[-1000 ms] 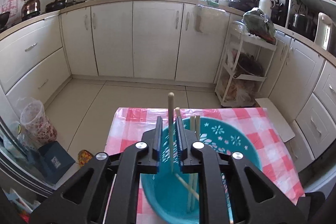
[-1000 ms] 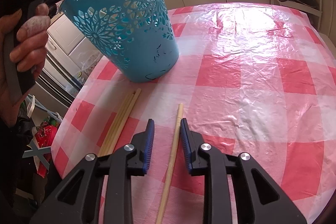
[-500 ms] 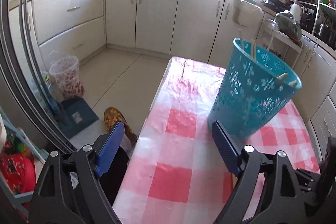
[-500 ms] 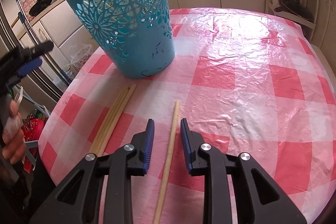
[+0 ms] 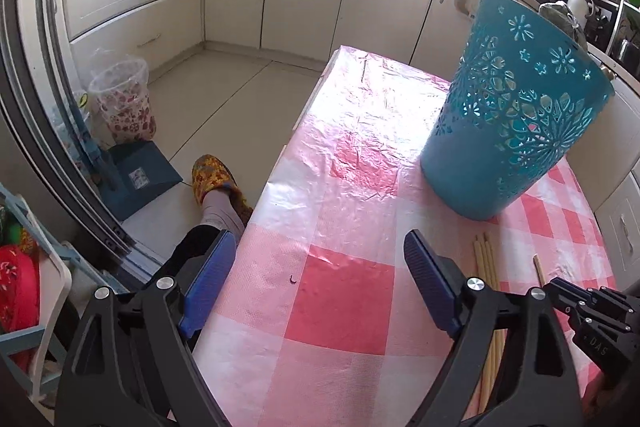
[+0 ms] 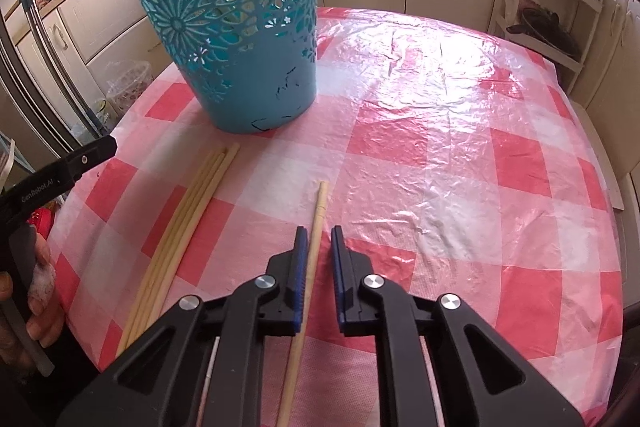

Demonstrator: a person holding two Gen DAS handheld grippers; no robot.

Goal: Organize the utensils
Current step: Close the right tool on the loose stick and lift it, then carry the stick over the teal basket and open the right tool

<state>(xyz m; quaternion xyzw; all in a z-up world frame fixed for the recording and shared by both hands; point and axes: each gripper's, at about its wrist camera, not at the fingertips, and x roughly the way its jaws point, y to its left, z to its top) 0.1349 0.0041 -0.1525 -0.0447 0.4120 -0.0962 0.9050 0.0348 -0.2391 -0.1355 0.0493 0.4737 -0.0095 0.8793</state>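
A teal perforated basket [image 6: 236, 39] stands on the red-and-white checked table [image 6: 440, 131]; it also shows in the left wrist view [image 5: 516, 115]. A bundle of pale chopsticks [image 6: 188, 223] lies in front of it, seen too in the left wrist view [image 5: 486, 267]. A single wooden chopstick [image 6: 316, 223] lies between the jaws of my right gripper [image 6: 320, 239], which is narrowly open around it and low over the table. My left gripper [image 5: 316, 263] is wide open and empty over the table's left part, left of the bundle.
The table's left edge [image 5: 296, 131] drops to the floor, where a person's slippered foot [image 5: 216, 183], a blue box [image 5: 140, 179] and a patterned bin [image 5: 124, 99] stand. Cabinets line the walls. A white rack [image 6: 552, 15] stands beyond the table.
My left gripper let go of a chopstick over the basket, opened wide and came down to the table left of the bundle. My right gripper edged forward along the single chopstick.
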